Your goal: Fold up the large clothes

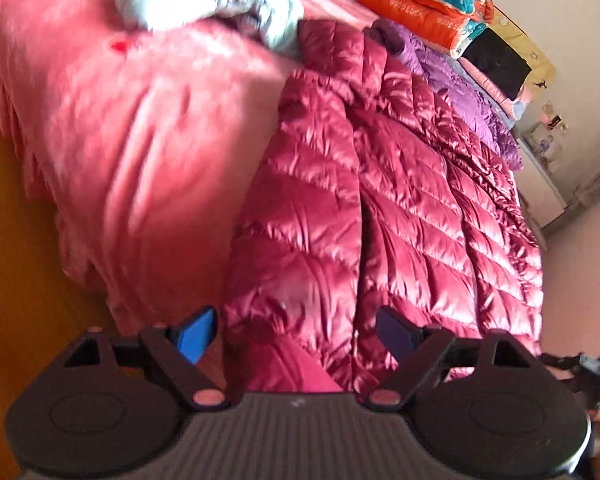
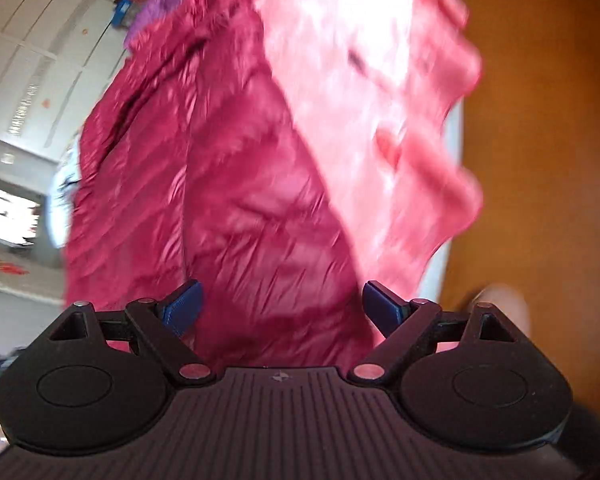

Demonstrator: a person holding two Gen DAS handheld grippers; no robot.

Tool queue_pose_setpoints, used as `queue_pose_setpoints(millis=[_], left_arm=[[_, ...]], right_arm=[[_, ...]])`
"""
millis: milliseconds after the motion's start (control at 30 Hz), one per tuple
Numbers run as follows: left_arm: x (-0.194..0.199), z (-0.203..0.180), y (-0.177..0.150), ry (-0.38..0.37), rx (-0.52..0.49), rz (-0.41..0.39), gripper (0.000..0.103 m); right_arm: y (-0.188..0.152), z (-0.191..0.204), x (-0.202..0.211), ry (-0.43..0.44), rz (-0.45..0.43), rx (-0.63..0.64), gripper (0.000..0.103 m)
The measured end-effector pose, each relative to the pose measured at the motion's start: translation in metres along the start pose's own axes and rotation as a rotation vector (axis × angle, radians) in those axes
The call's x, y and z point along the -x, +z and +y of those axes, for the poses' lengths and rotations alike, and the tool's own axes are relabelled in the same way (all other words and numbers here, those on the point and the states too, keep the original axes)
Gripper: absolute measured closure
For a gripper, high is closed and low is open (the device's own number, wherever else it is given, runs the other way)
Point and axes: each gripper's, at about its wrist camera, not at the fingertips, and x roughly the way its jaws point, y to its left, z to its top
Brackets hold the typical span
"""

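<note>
Both grippers approach the jacket, empty, before a fold.

The shiny crimson quilted down jacket [image 1: 380, 200] lies spread on the pink fleece blanket [image 1: 132, 140]. The left gripper [image 1: 296, 332] and right gripper [image 2: 280, 308] stand wide open, holding nothing; next, I judge, each must pinch a near edge.

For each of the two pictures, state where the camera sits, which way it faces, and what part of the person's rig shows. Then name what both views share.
Left wrist: on the left gripper, facing down across the dark red quilted jacket on the pink bedspread; its open jaws show.
Right wrist: on the right gripper, facing down at the jacket; its open jaws show.
Shared: jacket, bedspread, purple garment.
</note>
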Motion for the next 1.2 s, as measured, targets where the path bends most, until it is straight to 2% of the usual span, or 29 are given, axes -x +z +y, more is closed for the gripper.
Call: queue_pose_setpoints(millis=[100, 233, 400, 533, 600, 667, 733, 767, 800, 833, 900, 967, 1100, 1200], left_arm=[[-0.008, 0.005, -0.002, -0.035, 0.021, 0.036, 0.017], [-0.015, 0.005, -0.005, -0.098, 0.046, 0.076, 0.017], [-0.016, 0.004, -0.009, -0.131, 0.036, 0.105, 0.018], [-0.013, 0.000, -0.014, -0.158, 0.014, 0.124, 0.031], [-0.010, -0.002, -0.016, -0.157, -0.004, 0.125, 0.037], [-0.006, -0.002, -0.018, -0.163, -0.006, 0.117, 0.048], [-0.002, 0.000, -0.018, -0.186, 0.018, 0.100, 0.059], [0.000, 0.002, -0.017, -0.200, 0.032, 0.089, 0.066], [0.002, 0.003, -0.017, -0.213, 0.051, 0.078, 0.068], [0.004, 0.006, -0.016, -0.229, 0.076, 0.066, 0.072], [0.008, 0.007, -0.016, -0.253, 0.114, 0.048, 0.079], [0.010, 0.007, -0.015, -0.277, 0.141, 0.027, 0.084], [0.017, 0.002, -0.009, -0.364, 0.206, -0.023, 0.088], [0.022, -0.004, 0.000, -0.418, 0.246, -0.059, 0.089]], right_arm=[[-0.004, -0.009, -0.008, 0.011, 0.055, -0.037, 0.000], [-0.003, -0.016, -0.017, 0.081, 0.114, -0.100, 0.000], [-0.003, -0.020, -0.019, 0.090, 0.147, -0.148, 0.000], [-0.010, -0.007, -0.022, 0.122, 0.202, -0.098, 0.000], [-0.014, 0.005, -0.019, 0.108, 0.198, -0.039, 0.000], [-0.016, 0.011, -0.012, 0.129, 0.177, -0.013, 0.000], [-0.016, 0.014, -0.005, 0.164, 0.143, -0.015, 0.009], [-0.016, 0.015, -0.001, 0.178, 0.123, -0.014, 0.020], [-0.015, 0.016, 0.003, 0.191, 0.102, -0.011, 0.031], [-0.015, 0.018, 0.006, 0.203, 0.082, -0.008, 0.037], [-0.014, 0.020, 0.010, 0.226, 0.055, -0.004, 0.056], [-0.012, 0.023, 0.013, 0.248, 0.036, 0.007, 0.062], [-0.006, 0.027, 0.020, 0.309, 0.000, 0.012, 0.076], [-0.001, 0.029, 0.024, 0.377, -0.047, -0.017, 0.082]])
